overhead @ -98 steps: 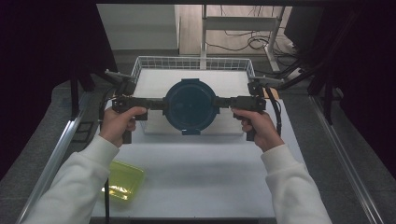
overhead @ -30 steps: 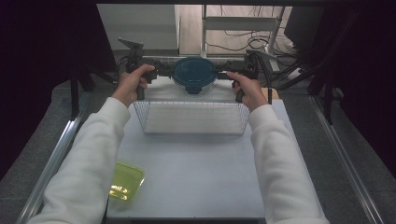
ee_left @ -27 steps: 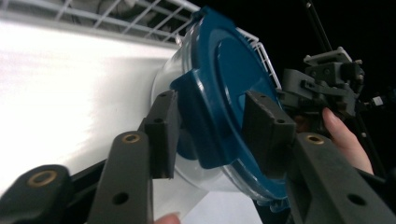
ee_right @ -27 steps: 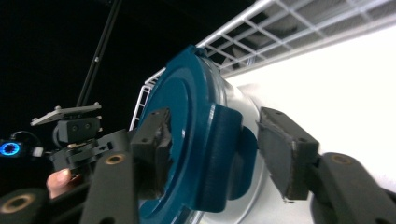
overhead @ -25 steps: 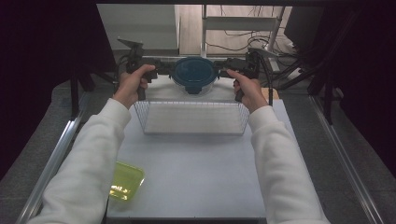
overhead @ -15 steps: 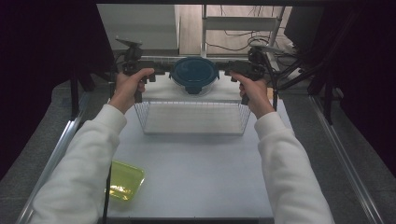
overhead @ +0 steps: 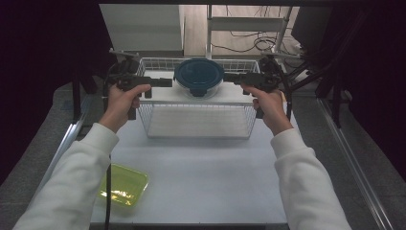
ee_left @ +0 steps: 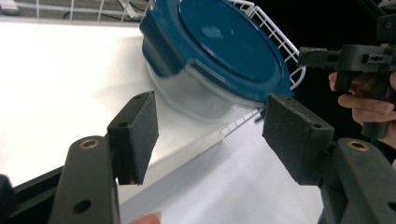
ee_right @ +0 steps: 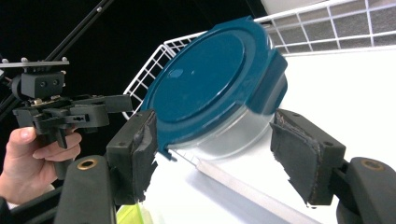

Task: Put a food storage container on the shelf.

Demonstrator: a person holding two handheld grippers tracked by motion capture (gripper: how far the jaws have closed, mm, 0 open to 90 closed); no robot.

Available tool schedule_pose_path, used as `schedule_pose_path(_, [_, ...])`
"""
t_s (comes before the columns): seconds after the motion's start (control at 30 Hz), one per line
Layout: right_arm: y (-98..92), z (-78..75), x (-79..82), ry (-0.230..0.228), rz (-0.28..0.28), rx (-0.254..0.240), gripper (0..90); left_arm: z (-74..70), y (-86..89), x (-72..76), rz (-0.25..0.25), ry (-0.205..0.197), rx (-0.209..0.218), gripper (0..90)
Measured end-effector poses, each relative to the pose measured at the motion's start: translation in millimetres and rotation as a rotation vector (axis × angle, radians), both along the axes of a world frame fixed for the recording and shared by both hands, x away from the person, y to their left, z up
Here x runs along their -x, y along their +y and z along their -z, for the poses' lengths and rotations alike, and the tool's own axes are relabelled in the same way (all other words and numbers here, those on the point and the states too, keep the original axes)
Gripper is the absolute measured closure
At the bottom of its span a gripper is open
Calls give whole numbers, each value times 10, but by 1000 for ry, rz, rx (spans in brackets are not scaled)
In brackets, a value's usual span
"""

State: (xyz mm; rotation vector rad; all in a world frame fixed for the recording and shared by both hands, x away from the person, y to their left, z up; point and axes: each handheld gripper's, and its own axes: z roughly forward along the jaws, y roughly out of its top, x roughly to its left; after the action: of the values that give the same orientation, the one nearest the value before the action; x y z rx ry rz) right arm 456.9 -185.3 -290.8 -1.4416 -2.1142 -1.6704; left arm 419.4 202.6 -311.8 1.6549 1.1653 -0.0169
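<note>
Here, round clear container [overhead: 199,86], teal lid [overhead: 198,75], both hand-held grippers spread beside it

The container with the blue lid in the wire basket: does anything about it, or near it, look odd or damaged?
The container sits level in the wire basket, lid closed, nothing spilled. One oddity: the right claw has frayed, ragged pads, while the left claw's pads look clean.

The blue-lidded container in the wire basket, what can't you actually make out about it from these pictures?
- Contents: the clear bowl under the blue lid is blurred in both gripper views and covered by the lid from above.
- Its base: in the right gripper view the container is partly behind one of the fingers and the wire basket rim.
- Lid latches: too small in the high view to tell whether they are clipped.
</note>
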Motion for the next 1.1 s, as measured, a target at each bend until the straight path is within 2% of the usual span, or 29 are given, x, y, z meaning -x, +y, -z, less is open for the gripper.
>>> schedule_pose_path(0.13, [-47,30,110,-23,-14,10,314,41,26,169,7,-15,-2,357])
schedule_pose_path(0.27, [-94,47,221,-59,-42,30,318,76,19,338,28,-43,-26,358])
schedule_pose_path(0.43, [-127,77,327,-80,-62,38,318,116,-20,501,52,-76,-63,357])
schedule_pose_path(0.63, [-165,174,474,-111,-84,45,318,214,-12,688,56,-81,-95,349])
schedule_pose_path(0.73, [-210,264,596,-148,-94,76,318,289,6,826,50,-106,-124,347])
schedule_pose_path(0.83, [-244,358,719,-169,-104,114,318,356,20,910,58,-108,-130,345])
schedule_pose_path(0.87, [-251,391,758,-173,-108,122,318,423,22,989,59,-116,-157,344])
schedule_pose_path(0.9, [-258,426,796,-177,-110,128,319,423,22,989,59,-116,-157,344])
schedule_pose_path(0.93, [-264,463,836,-176,-115,131,318,481,21,1055,68,-122,-171,344])
schedule_pose_path(1.1, [-298,654,1048,-186,-130,167,319,645,22,1250,85,-129,-190,341])
